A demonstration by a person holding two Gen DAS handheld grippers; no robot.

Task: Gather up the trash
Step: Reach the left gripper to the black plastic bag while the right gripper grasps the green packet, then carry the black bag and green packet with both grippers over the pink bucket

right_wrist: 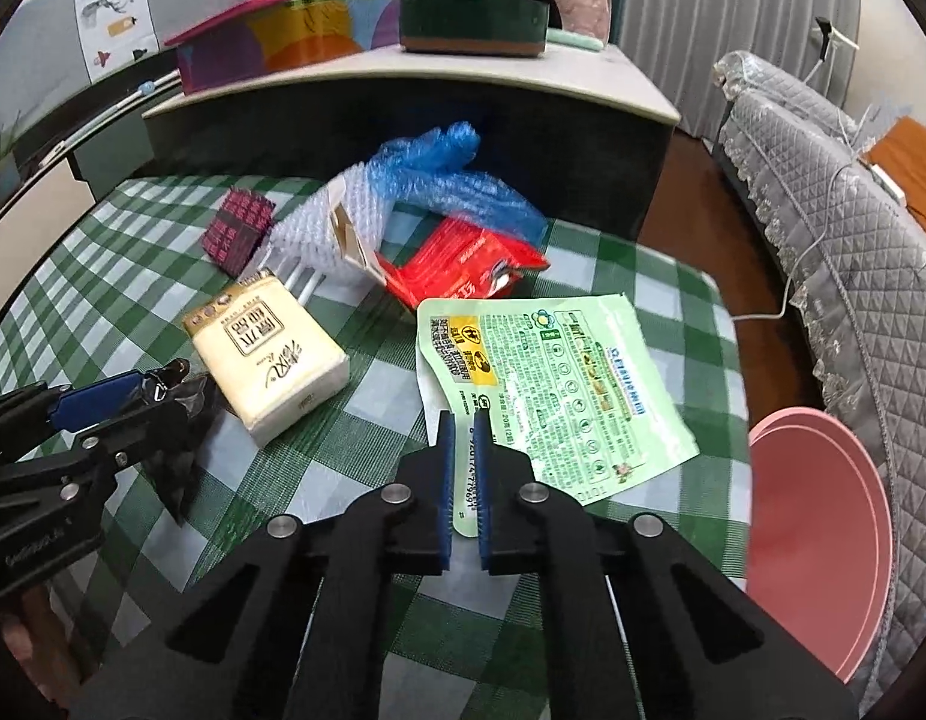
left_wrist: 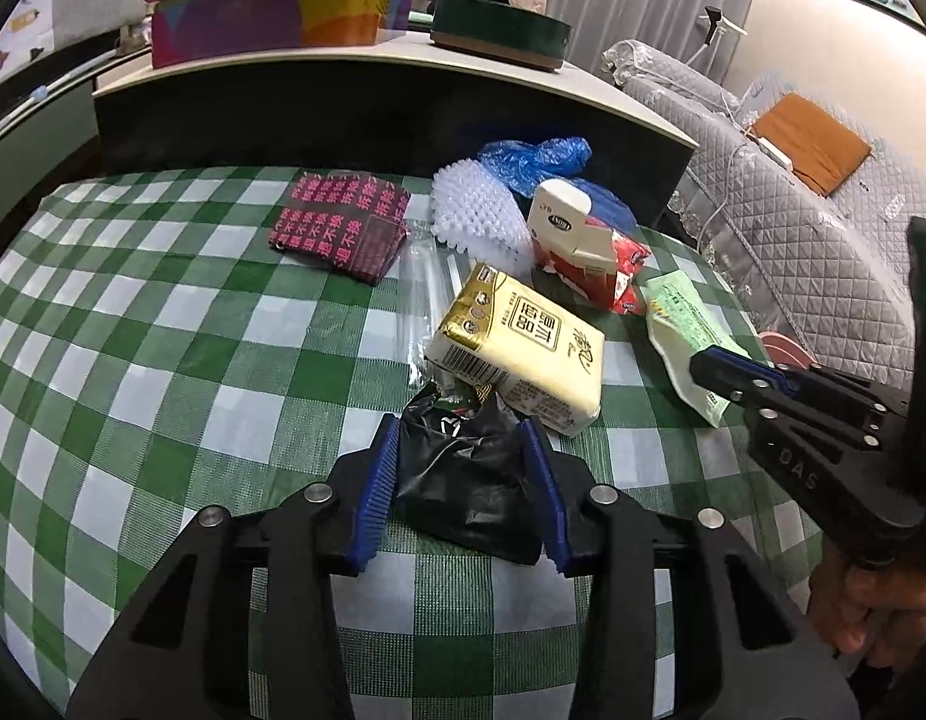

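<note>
two grippers work over a green-checked tablecloth. on it lie, one of each: a crumpled black bag, a cream tissue pack, a flat green sachet, a red-and-white carton, a white bubbled sheet, a blue plastic bag, a maroon printed packet, and a clear wrapper beside the tissue pack.

the left gripper has its jaws partly closed around the black bag, both blue pads pressing its sides; the bag sits on the cloth at the near edge of the pile, touching the tissue pack's near end, with no clear long axis.

the right gripper has its jaws narrowed to a thin slot over the near bottom edge of the green sachet; whether the pads actually pinch it cannot be told. the sachet lies flat at the right side of the table, its long axis running from the gripper away toward the red carton, the barcode end nearest.

a pink round bin stands off the table's right edge.
</note>
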